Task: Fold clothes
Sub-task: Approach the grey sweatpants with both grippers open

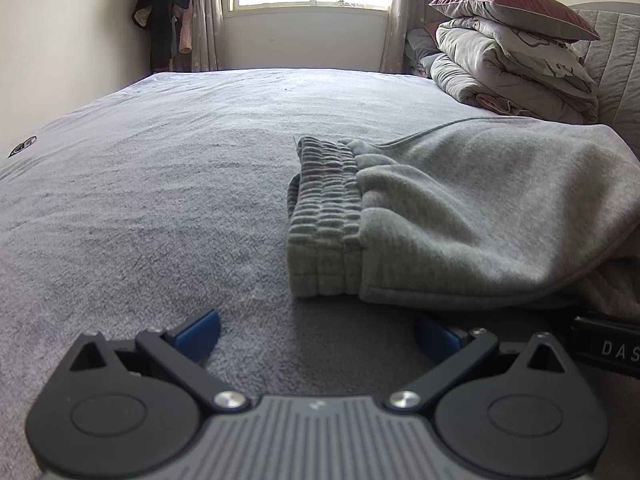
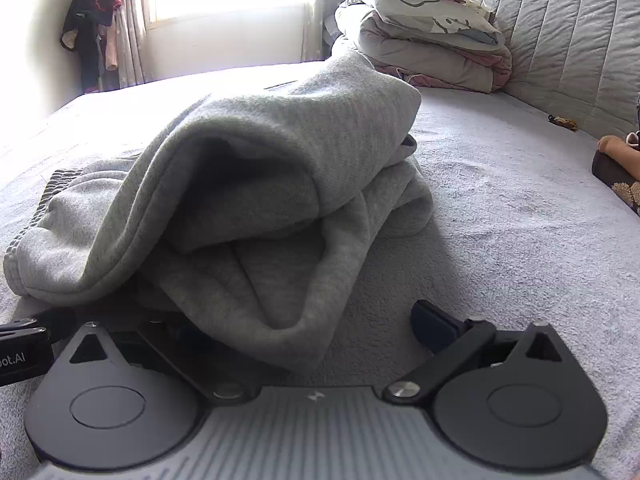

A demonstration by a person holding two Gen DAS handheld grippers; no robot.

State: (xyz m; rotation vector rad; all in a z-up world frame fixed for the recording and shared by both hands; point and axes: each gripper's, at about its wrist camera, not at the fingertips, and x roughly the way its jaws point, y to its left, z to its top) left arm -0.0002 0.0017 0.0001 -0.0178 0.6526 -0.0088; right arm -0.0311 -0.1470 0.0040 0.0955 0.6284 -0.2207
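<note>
Lying just ahead of left tongs (image 1: 316,334): grey garment (image 1: 460,216).

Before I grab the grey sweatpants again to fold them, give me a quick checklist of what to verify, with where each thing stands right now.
1. Left gripper open and free of cloth: ok, blue fingers spread over the bedspread, nothing between them.
2. Right gripper open: ok; a fold of the sweatpants drapes over its left finger.
3. Right gripper free of cloth: cannot tell, that finger is hidden.
4. Sweatpants lying flat: not ok, bunched in a heap.
5. Waistband reachable: ok, exposed ahead of the left gripper.
6. Room on the bed for folding: ok, stacked bedding sits far back.
</note>
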